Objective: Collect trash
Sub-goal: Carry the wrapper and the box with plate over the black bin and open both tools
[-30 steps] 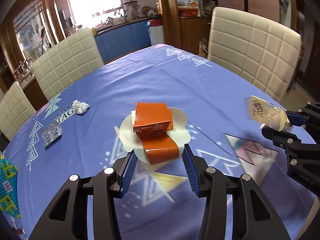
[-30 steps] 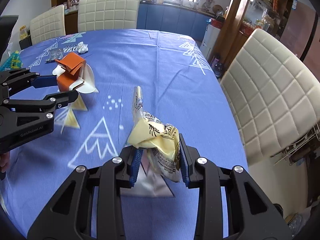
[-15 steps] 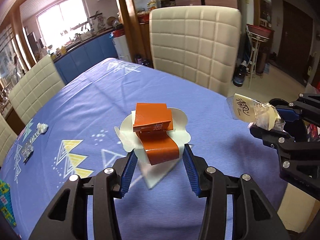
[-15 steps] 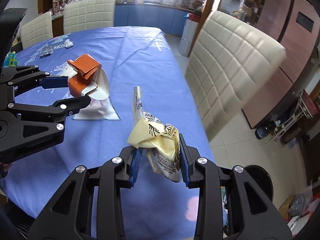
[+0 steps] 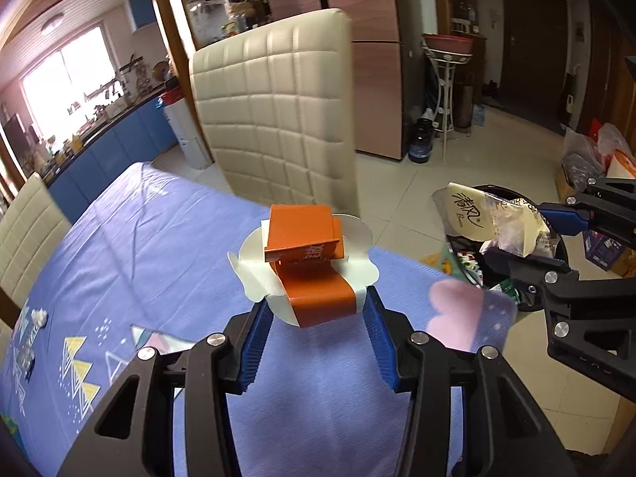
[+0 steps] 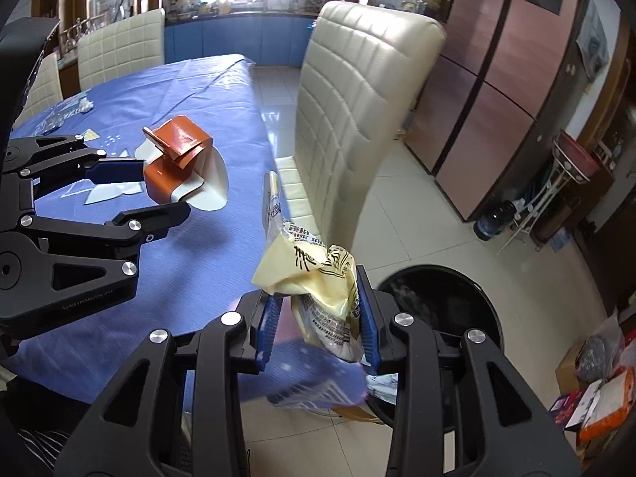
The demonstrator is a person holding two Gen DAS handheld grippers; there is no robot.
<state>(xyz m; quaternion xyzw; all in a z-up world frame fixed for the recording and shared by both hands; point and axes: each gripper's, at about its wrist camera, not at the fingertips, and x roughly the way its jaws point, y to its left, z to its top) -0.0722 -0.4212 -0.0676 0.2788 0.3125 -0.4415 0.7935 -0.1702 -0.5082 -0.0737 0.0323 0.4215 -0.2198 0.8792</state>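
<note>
**Orange carton and yellow wrapper on their way to the bin**

Orange-and-white carton (image 5: 308, 266) sits clamped in the left gripper (image 5: 318, 320) above the table edge. The right gripper (image 6: 320, 318) holds the yellow wrapper (image 6: 318, 286) over the black bin (image 6: 457, 298), its jaws opening around it. Judged step: disposal. Next, the wrapper should drop clear, then the carton needs carrying over the rim.
</note>
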